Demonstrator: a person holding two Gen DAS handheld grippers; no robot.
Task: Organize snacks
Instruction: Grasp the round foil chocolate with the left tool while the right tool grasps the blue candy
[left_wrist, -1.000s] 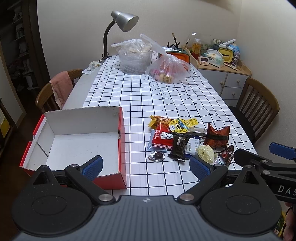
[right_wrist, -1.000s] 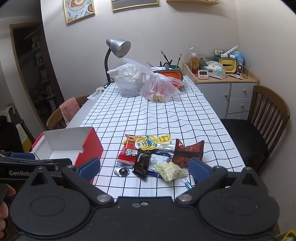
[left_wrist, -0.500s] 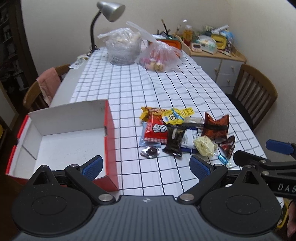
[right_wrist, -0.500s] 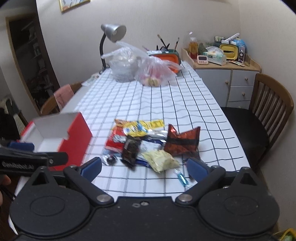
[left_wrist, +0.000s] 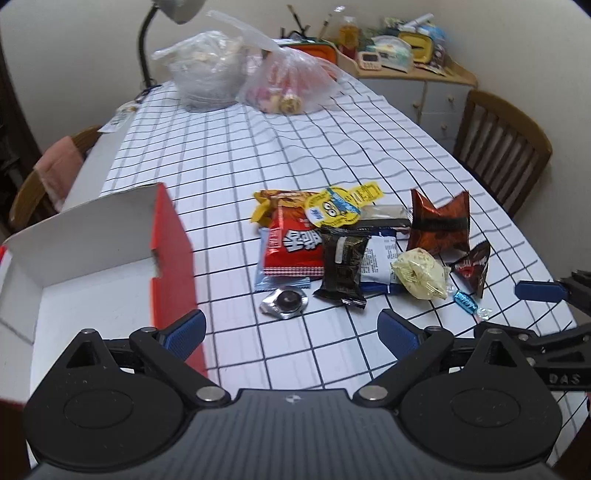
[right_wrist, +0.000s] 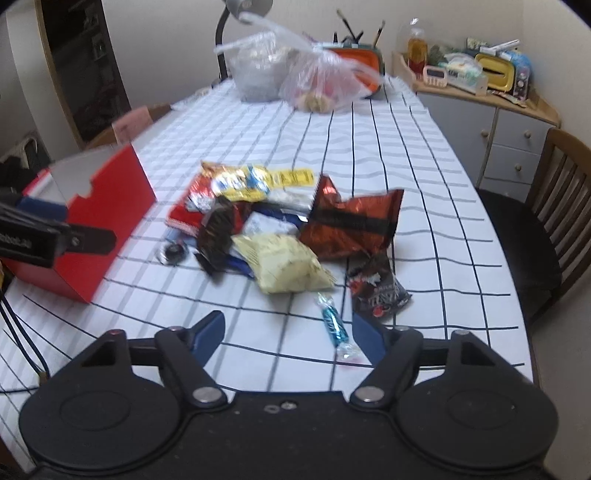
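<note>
A heap of snack packets lies mid-table: a red packet (left_wrist: 295, 247), a black bar (left_wrist: 341, 266), a yellow round sachet (left_wrist: 332, 210), a pale yellow snack (left_wrist: 419, 273), a copper-red bag (left_wrist: 439, 225), a foil disc (left_wrist: 284, 301) and a blue candy (left_wrist: 466, 300). An open red box (left_wrist: 110, 266) with a white inside stands to the left. My left gripper (left_wrist: 290, 330) is open and empty, just short of the foil disc. My right gripper (right_wrist: 288, 334) is open and empty above the blue candy (right_wrist: 332, 321), near the pale snack (right_wrist: 280, 264) and dark red packet (right_wrist: 376, 291).
Two filled plastic bags (left_wrist: 251, 70) and a desk lamp (left_wrist: 147, 48) stand at the table's far end. Wooden chairs stand at the right (left_wrist: 502, 144) and left (left_wrist: 40, 181). A sideboard (right_wrist: 491, 107) with clutter stands in the back right corner.
Both grippers have moved forward and down toward the snack heap. The heap and box now look larger and closer. Both stay open.
</note>
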